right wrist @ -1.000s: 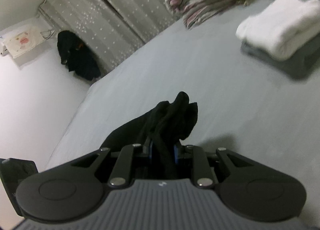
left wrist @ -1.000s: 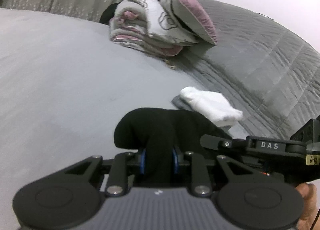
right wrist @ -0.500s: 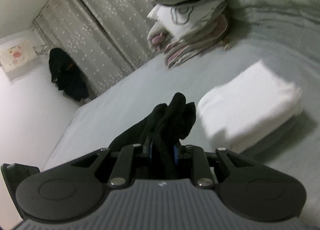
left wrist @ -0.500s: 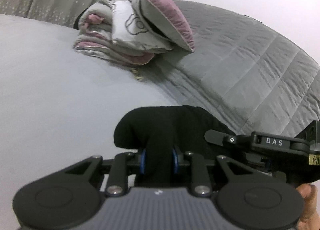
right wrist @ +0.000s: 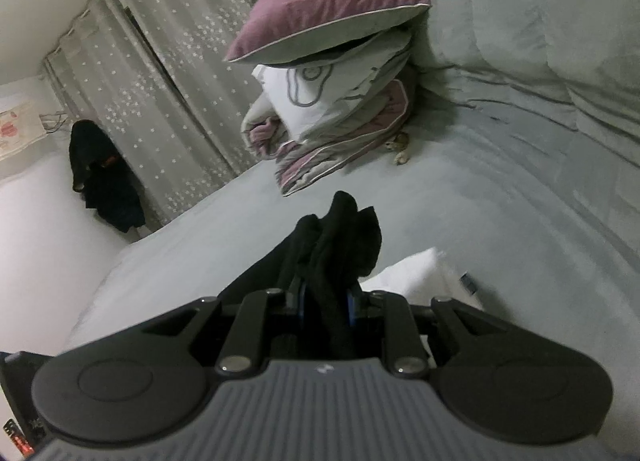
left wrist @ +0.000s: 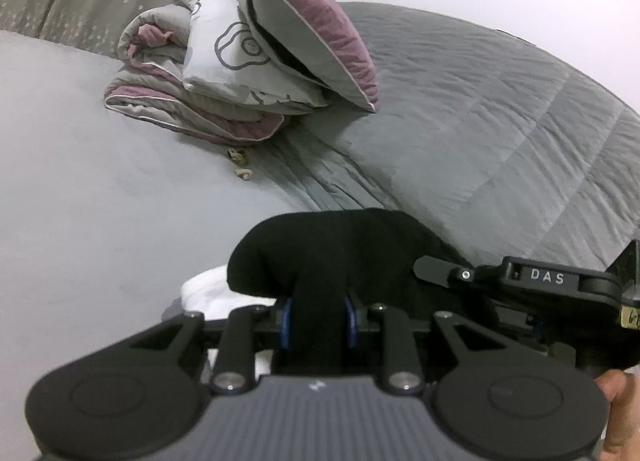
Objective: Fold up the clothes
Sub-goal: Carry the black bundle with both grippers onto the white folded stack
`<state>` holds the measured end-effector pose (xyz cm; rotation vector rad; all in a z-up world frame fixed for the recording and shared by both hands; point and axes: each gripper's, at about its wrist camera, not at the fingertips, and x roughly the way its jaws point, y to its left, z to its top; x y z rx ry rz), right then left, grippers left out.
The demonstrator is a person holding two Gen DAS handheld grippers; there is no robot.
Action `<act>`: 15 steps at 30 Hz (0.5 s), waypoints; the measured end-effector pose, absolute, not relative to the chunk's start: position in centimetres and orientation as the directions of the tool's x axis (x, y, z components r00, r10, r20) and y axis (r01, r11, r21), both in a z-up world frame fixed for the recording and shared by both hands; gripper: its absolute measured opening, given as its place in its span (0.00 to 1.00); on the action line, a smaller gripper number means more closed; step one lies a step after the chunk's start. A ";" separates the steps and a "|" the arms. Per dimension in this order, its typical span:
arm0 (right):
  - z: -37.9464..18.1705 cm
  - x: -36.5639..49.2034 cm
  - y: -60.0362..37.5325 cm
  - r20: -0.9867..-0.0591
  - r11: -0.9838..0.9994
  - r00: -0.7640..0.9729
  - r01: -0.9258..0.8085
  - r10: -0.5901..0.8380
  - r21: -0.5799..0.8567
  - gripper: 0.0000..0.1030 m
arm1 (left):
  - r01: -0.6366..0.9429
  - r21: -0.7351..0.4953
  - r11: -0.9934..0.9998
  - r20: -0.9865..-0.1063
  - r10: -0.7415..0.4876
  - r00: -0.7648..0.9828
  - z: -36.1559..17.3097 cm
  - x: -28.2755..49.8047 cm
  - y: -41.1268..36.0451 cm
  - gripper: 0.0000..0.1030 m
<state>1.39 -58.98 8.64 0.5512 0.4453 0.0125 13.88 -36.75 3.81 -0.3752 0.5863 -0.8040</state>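
A black garment [left wrist: 336,249] bulges out between the blue pads of my left gripper [left wrist: 317,321], which is shut on it. My right gripper [right wrist: 325,311] is shut on the same black garment [right wrist: 340,237], whose bunched edge sticks up past the fingers. Both grippers hold it lifted over a folded white garment [left wrist: 216,297], which shows just below the left fingers and to the right of the right fingers as the white garment [right wrist: 416,273]. The other gripper's black body [left wrist: 560,289] crosses the left wrist view at the right.
A grey bed sheet [left wrist: 100,181] spreads all around. A pile of folded bedding topped by a mauve pillow [left wrist: 312,25] lies at the back. A grey quilt [left wrist: 500,133] covers the right side. Dark clothes [right wrist: 104,181] hang by the curtain.
Both grippers carried the black garment forward over the folded white garment, which now sits right under them. The bedding pile looks nearer. Both grips stayed shut.
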 end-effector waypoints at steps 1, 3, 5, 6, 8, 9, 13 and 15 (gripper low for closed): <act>8.3 1.7 -59.4 -0.407 0.856 0.904 0.103 0.131 0.507 0.21 | 0.560 -0.513 0.651 -0.346 -0.753 0.559 3.4 14.1 -37.2 0.26; 7.3 2.3 -60.3 -0.412 0.858 0.901 0.103 0.133 0.503 0.21 | 0.556 -0.491 0.670 -0.353 -0.737 0.576 2.4 14.6 -38.0 0.27; 6.0 3.0 -60.8 -0.429 0.862 0.896 0.124 0.117 0.492 0.21 | 0.553 -0.467 0.689 -0.371 -0.721 0.585 1.4 14.9 -38.5 0.29; 5.4 3.3 -61.1 -0.438 0.864 0.892 0.134 0.108 0.486 0.21 | 0.552 -0.456 0.699 -0.380 -0.713 0.589 0.9 15.1 -38.8 0.31; 4.1 3.8 -61.5 -0.454 0.866 0.887 0.157 0.088 0.474 0.25 | 0.555 -0.441 0.705 -0.381 -0.707 0.596 0.1 15.1 -38.8 0.38; 3.4 3.9 -61.7 -0.457 0.866 0.886 0.169 0.076 0.471 0.26 | 0.559 -0.435 0.706 -0.377 -0.707 0.599 -0.3 15.1 -38.7 0.45; 2.6 3.3 -62.3 -0.451 0.882 0.892 0.195 0.022 0.428 0.44 | 0.529 -0.499 0.686 -0.381 -0.722 0.577 -0.2 16.4 -38.0 0.58; 3.3 2.7 -62.4 -0.434 0.888 0.901 0.194 0.007 0.418 0.45 | 0.513 -0.531 0.675 -0.382 -0.730 0.566 -0.2 17.1 -37.7 0.58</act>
